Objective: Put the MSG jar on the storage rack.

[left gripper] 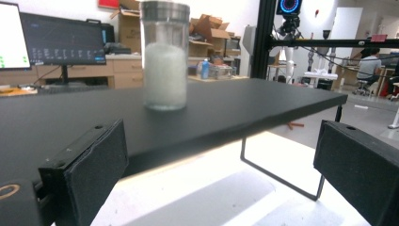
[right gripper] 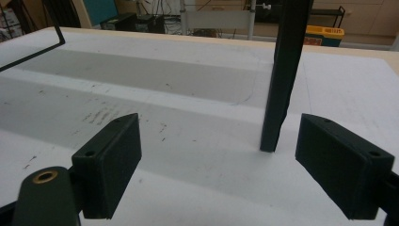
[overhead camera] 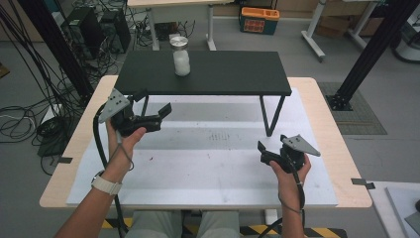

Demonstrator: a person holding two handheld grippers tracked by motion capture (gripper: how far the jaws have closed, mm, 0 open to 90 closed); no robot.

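Observation:
A glass jar [overhead camera: 182,57] with a metal lid and white contents stands upright on a low black shelf [overhead camera: 223,74] at the back of the white mat [overhead camera: 208,173]. My left gripper [overhead camera: 154,101] is held open at the shelf's front left edge, level with its top. In the left gripper view the jar [left gripper: 164,56] stands on the shelf [left gripper: 244,103] ahead of the wide-apart jaws of that gripper [left gripper: 221,165]. My right gripper [overhead camera: 272,143] is open low over the mat near the shelf's right leg [right gripper: 283,80]. The right gripper [right gripper: 221,160] holds nothing.
The shelf stands on thin black legs [overhead camera: 270,116] with open space beneath. The mat lies on a wooden table [overhead camera: 341,144]. Cables [overhead camera: 29,109] crowd the floor at left, an orange crate [overhead camera: 259,20] sits behind, and a black frame post [overhead camera: 366,59] rises at right.

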